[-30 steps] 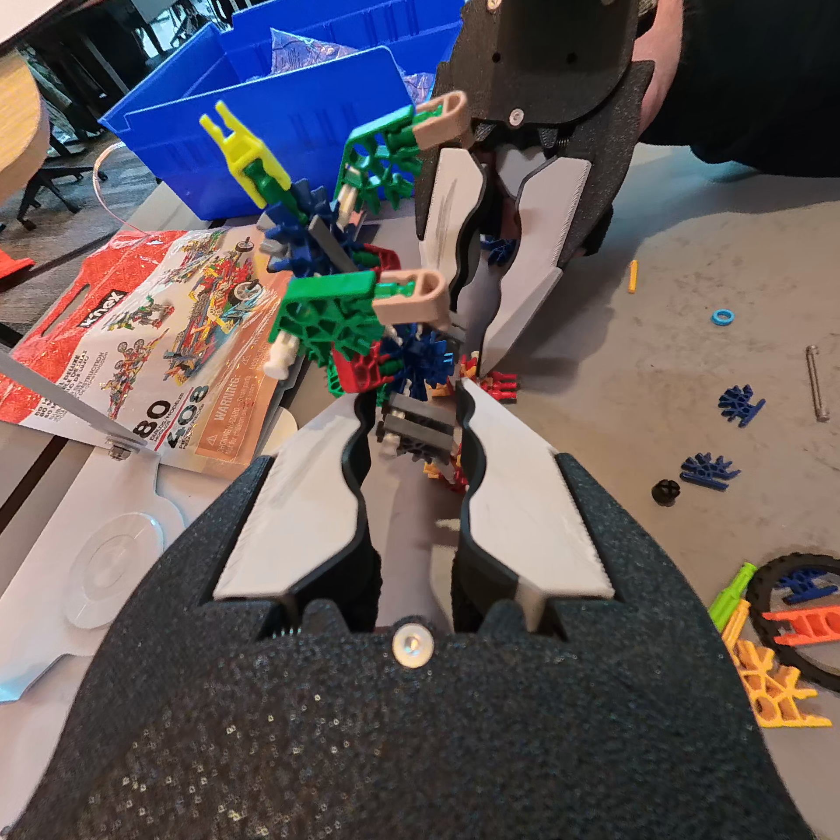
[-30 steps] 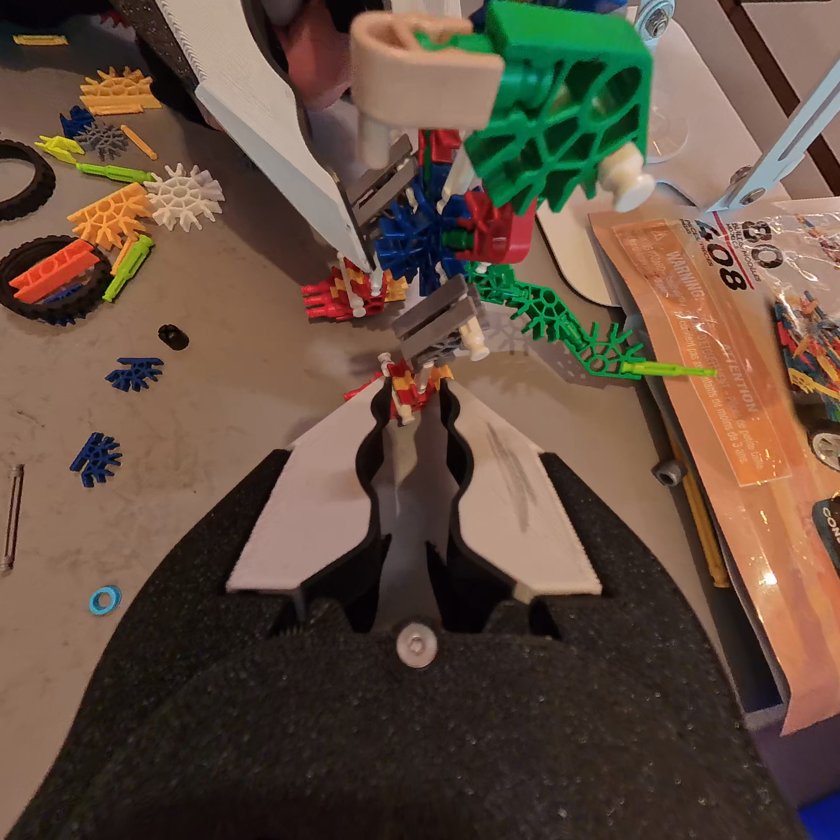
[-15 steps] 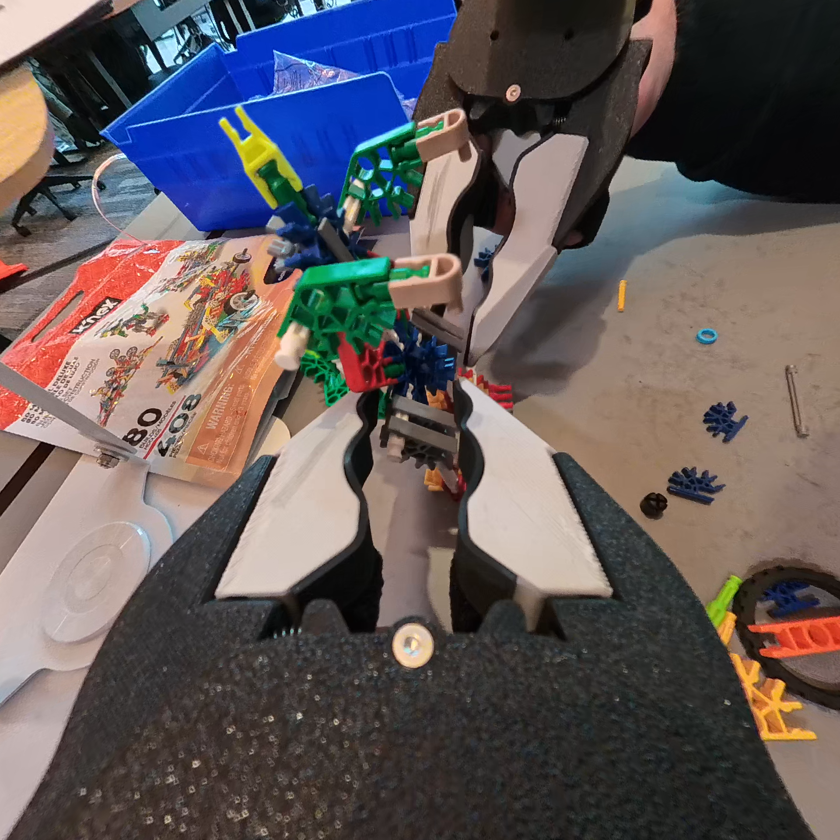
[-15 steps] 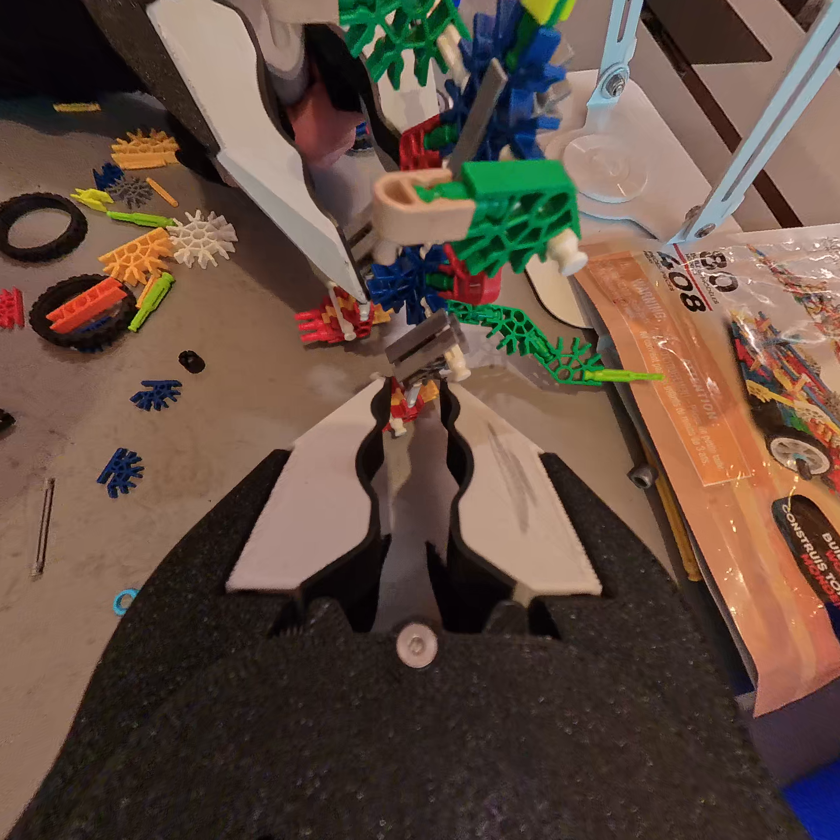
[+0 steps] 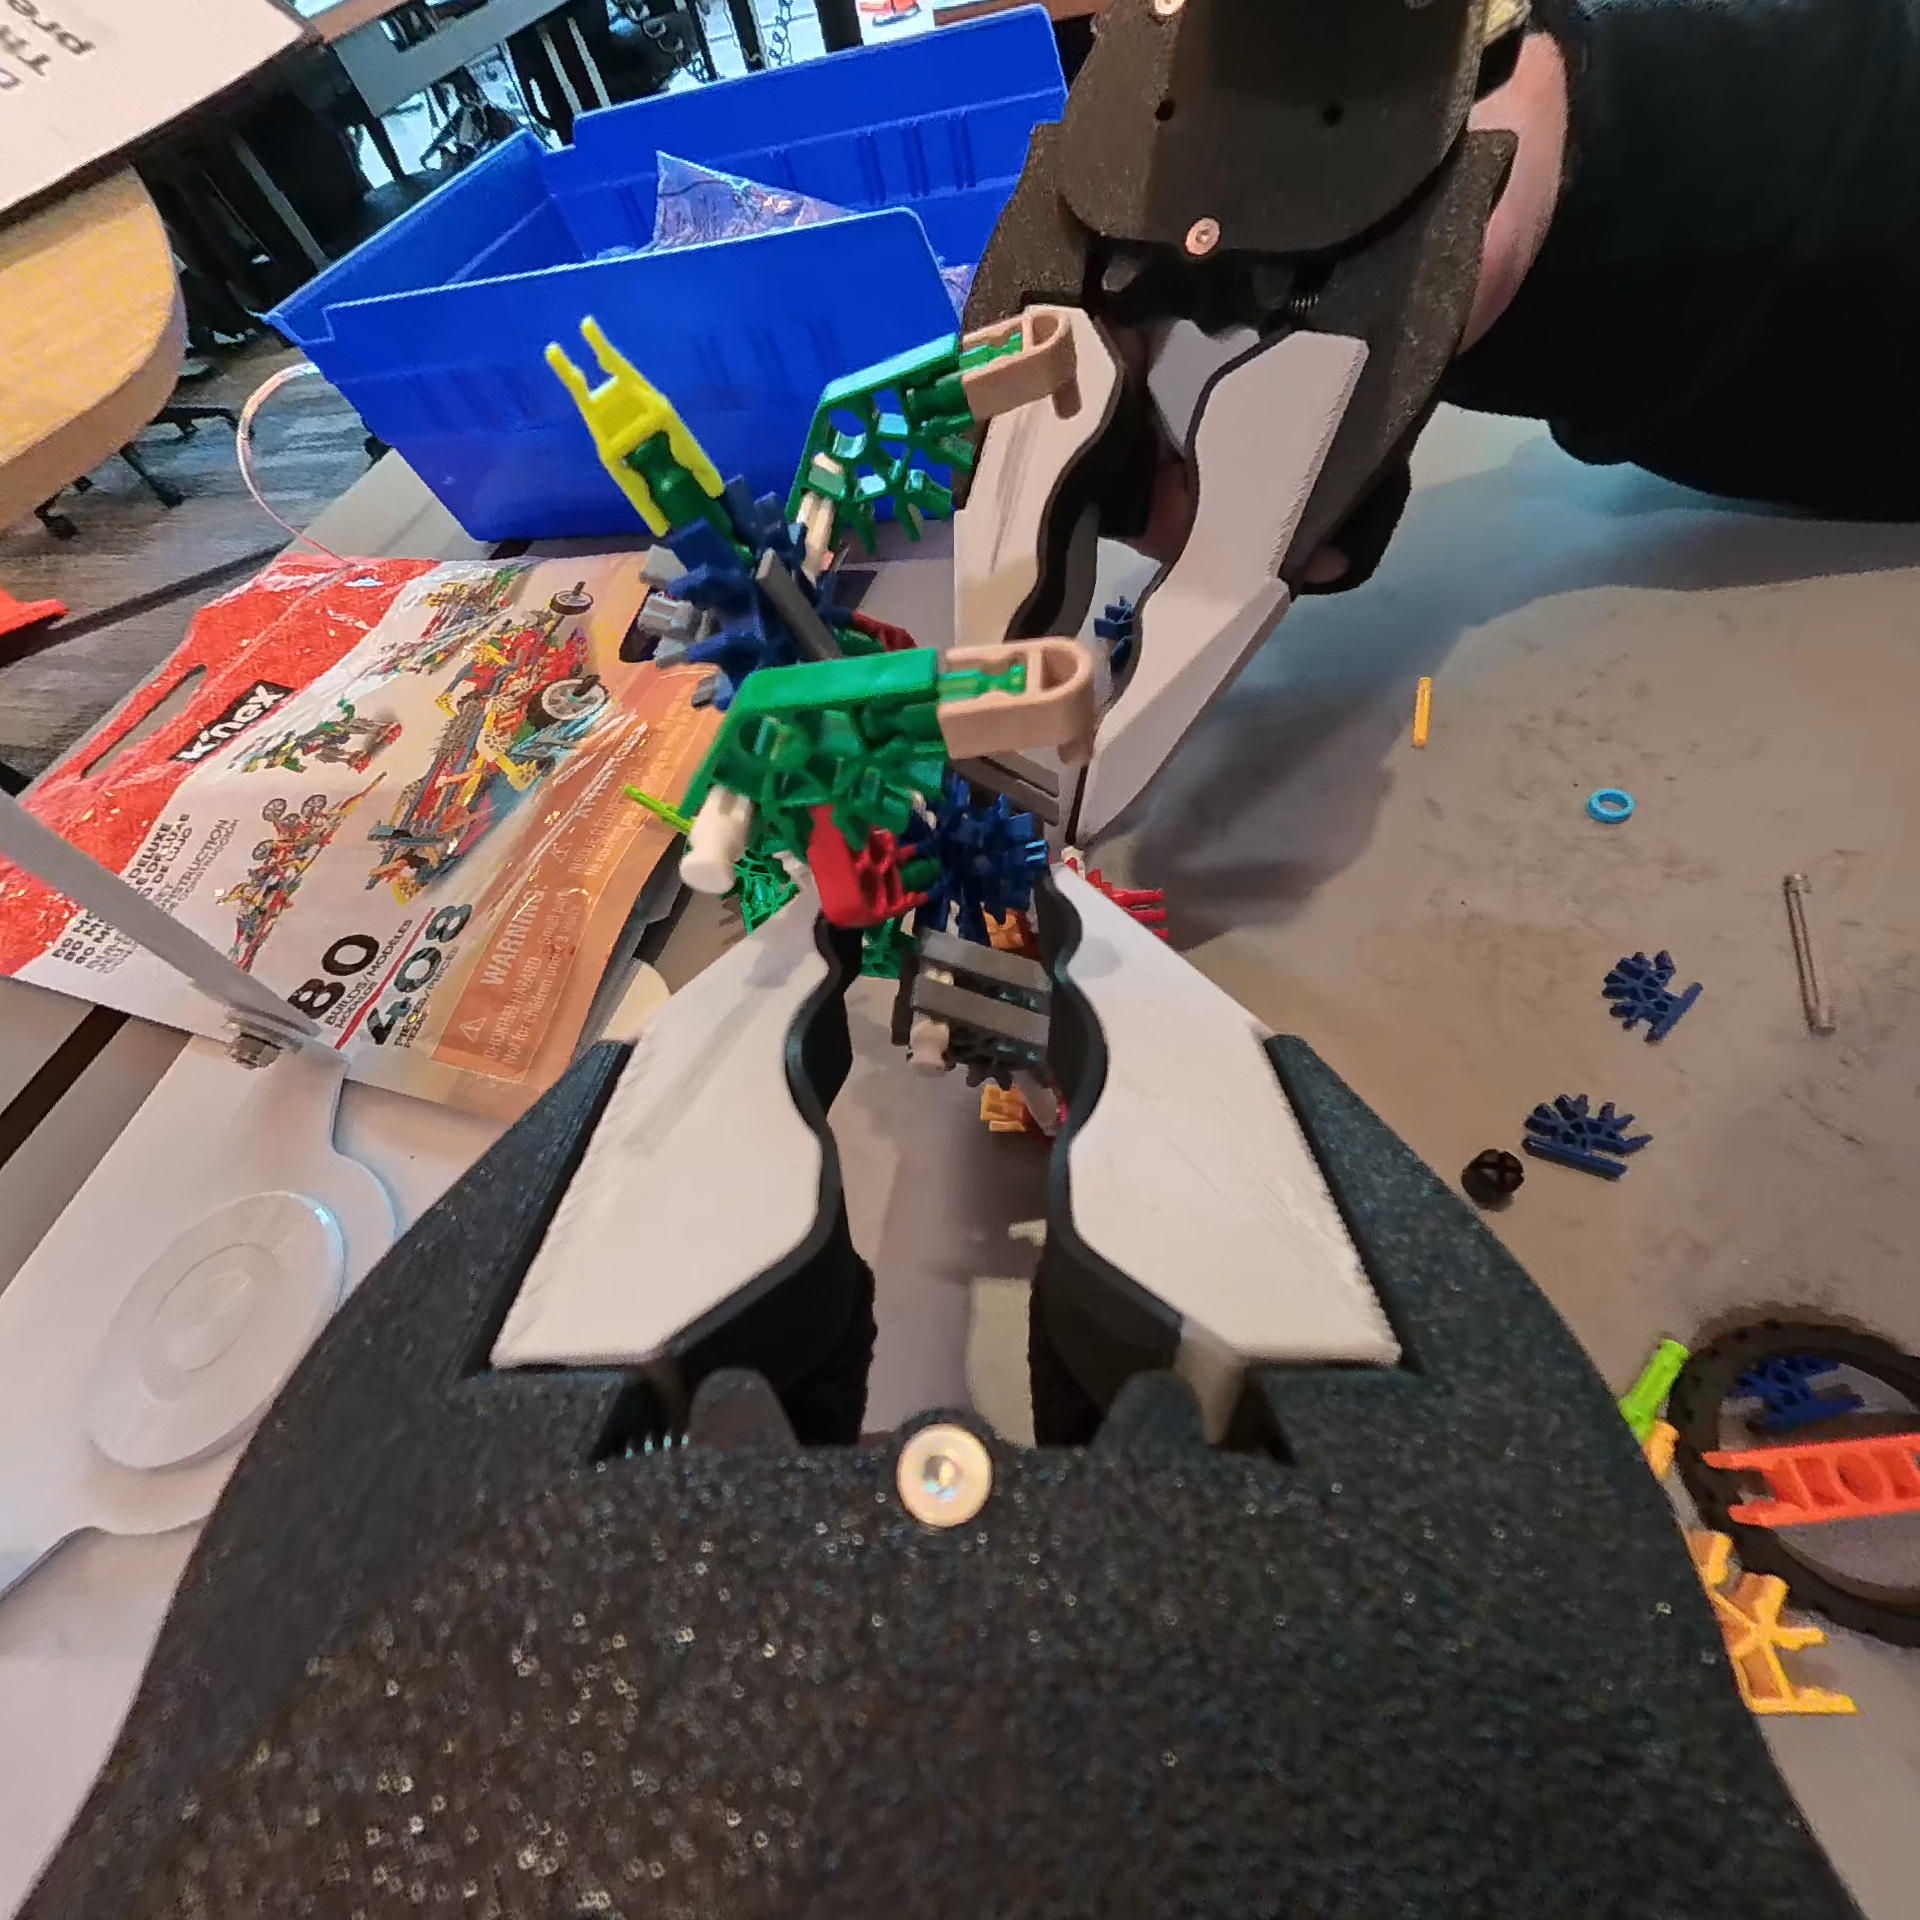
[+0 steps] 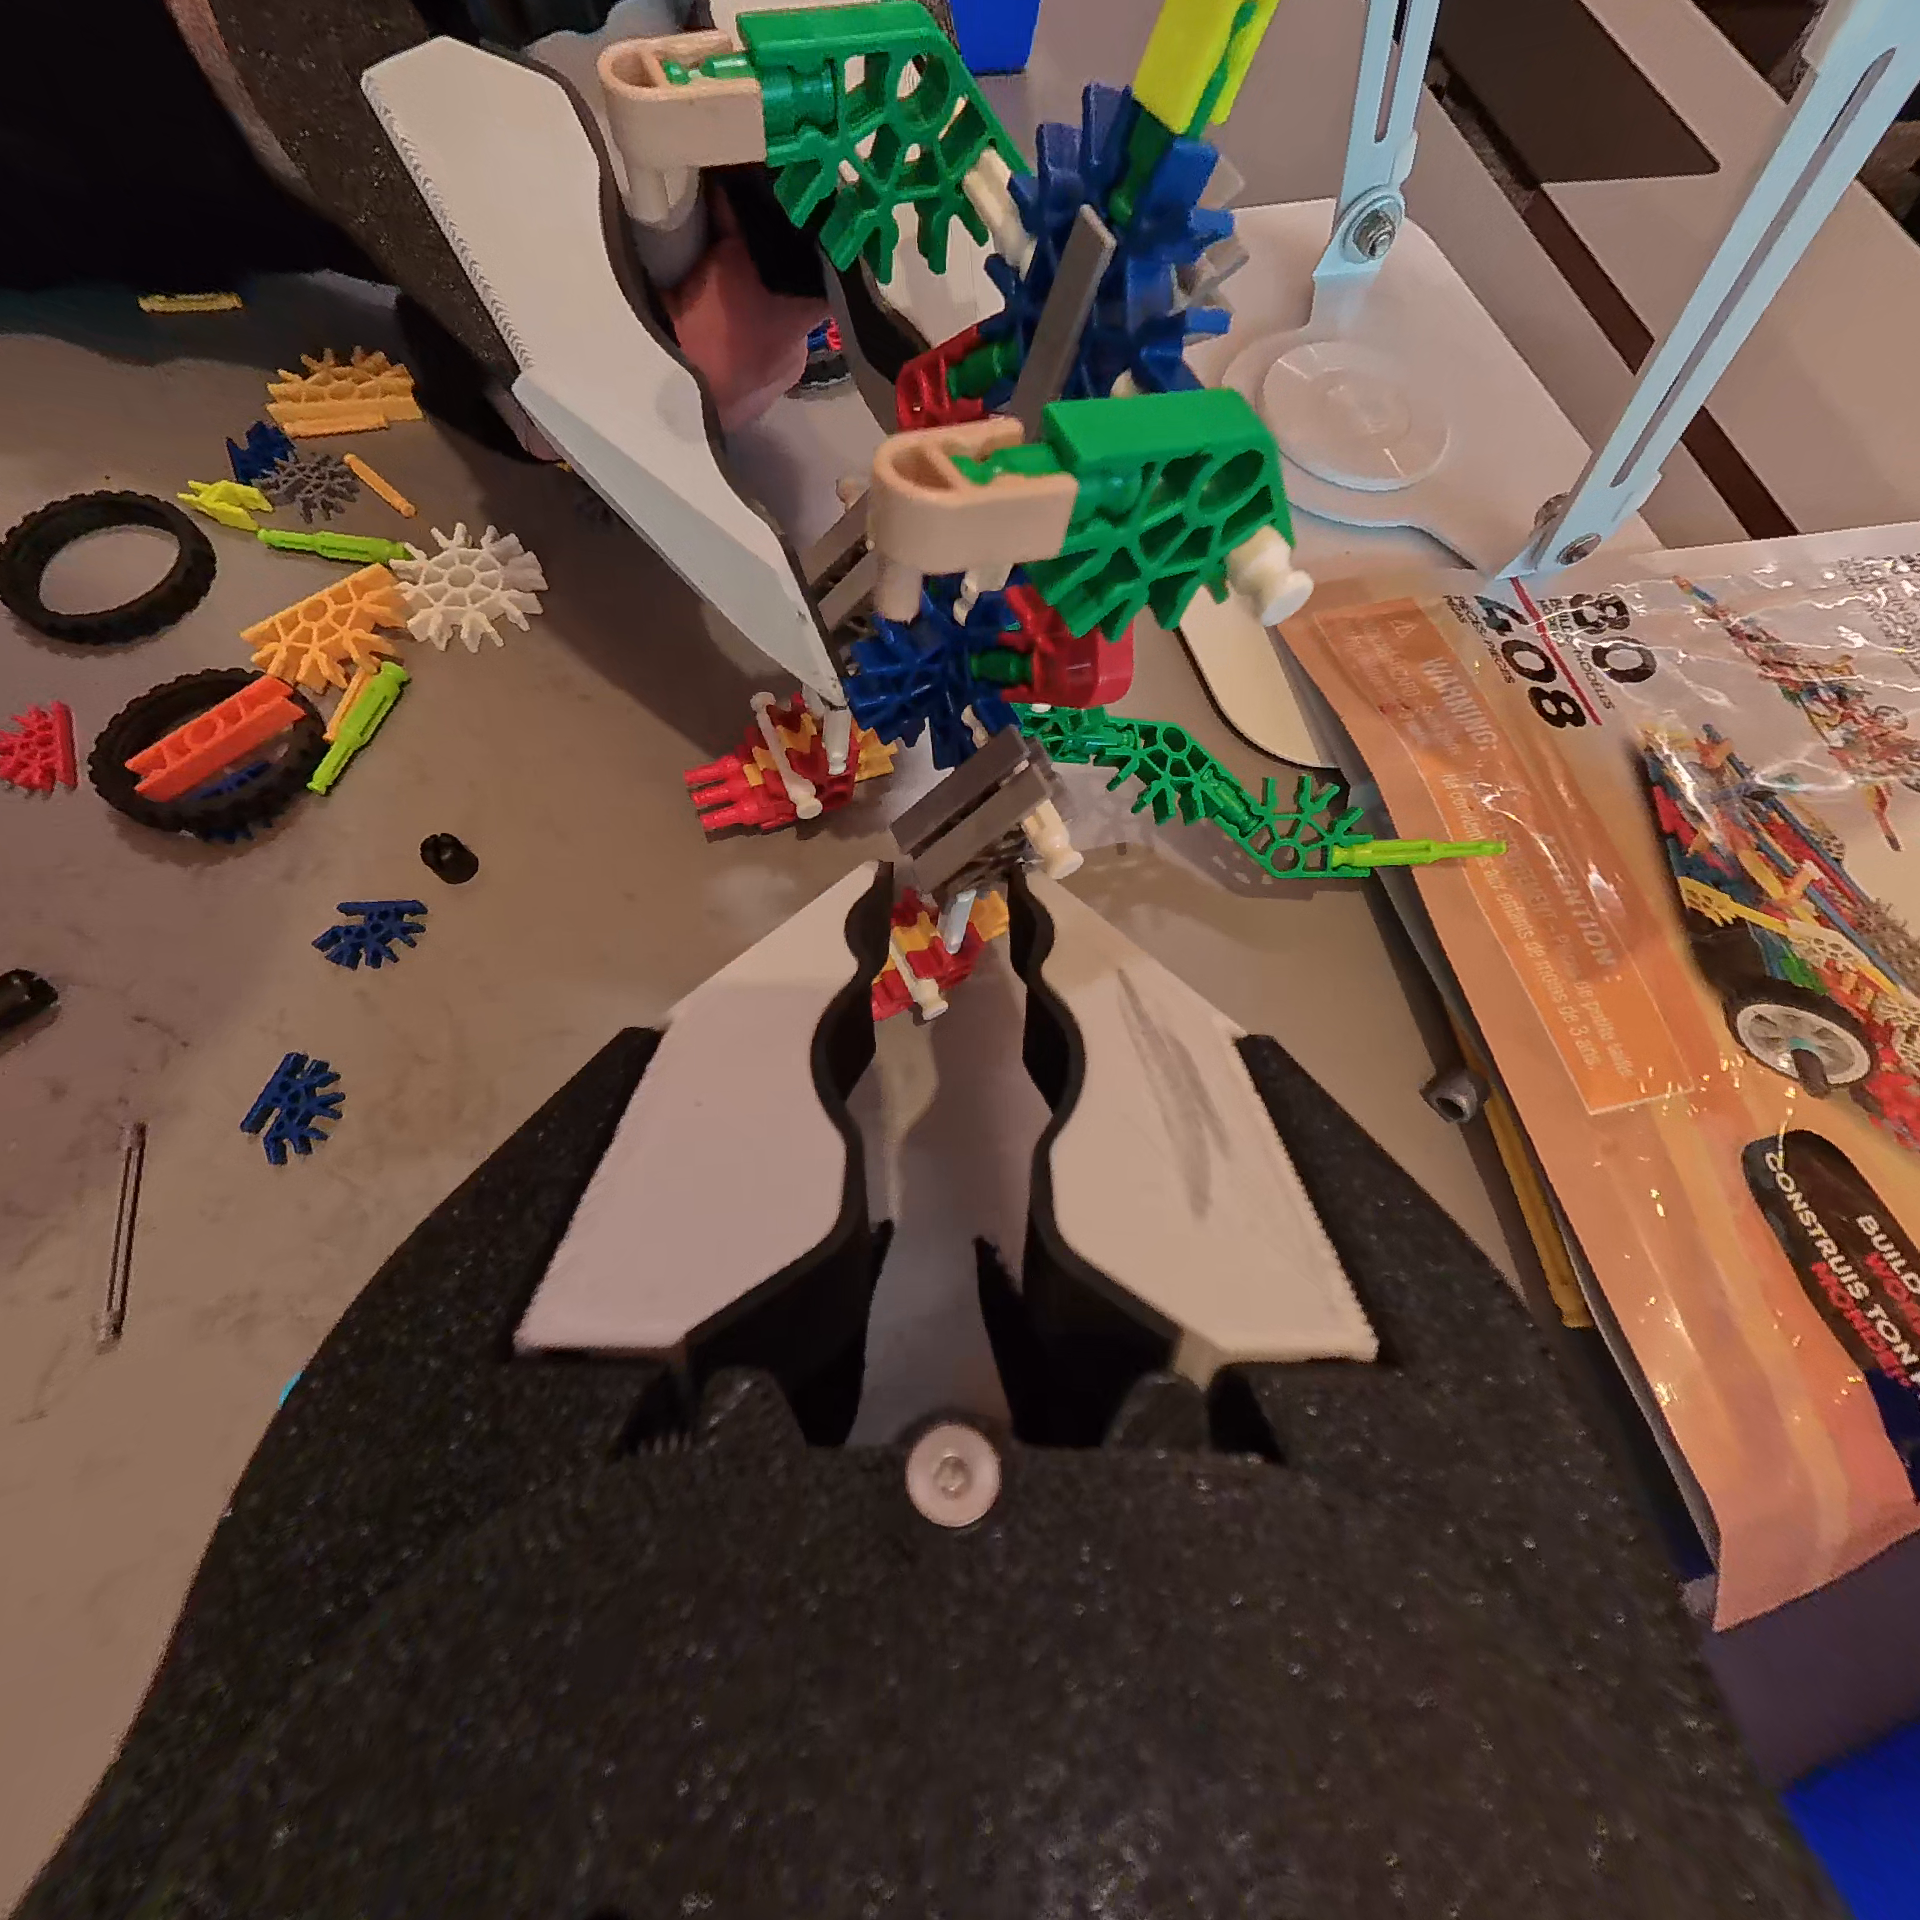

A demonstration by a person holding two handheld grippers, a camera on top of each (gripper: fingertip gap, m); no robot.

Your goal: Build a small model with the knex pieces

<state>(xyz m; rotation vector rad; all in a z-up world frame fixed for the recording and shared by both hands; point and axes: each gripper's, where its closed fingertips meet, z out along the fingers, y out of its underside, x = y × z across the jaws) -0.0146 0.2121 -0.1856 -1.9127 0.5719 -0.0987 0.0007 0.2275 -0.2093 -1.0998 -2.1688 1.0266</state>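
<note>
Between the left gripper's (image 5: 940, 935) fingers sits the grey block at the foot of a multicoloured construction-toy model (image 5: 852, 748), and the narrow fingers look pinched on it, though contact on the left finger is hard to confirm. Facing it, the right gripper (image 6: 940, 914) has its fingers narrowed around a red-and-yellow connector cluster (image 6: 930, 961) at the model's base. Left of the right fingers, loose connectors and black tyres (image 6: 104, 566) litter the bench (image 6: 582, 935); right of them lies the toy's printed bag (image 6: 1621, 935).
</note>
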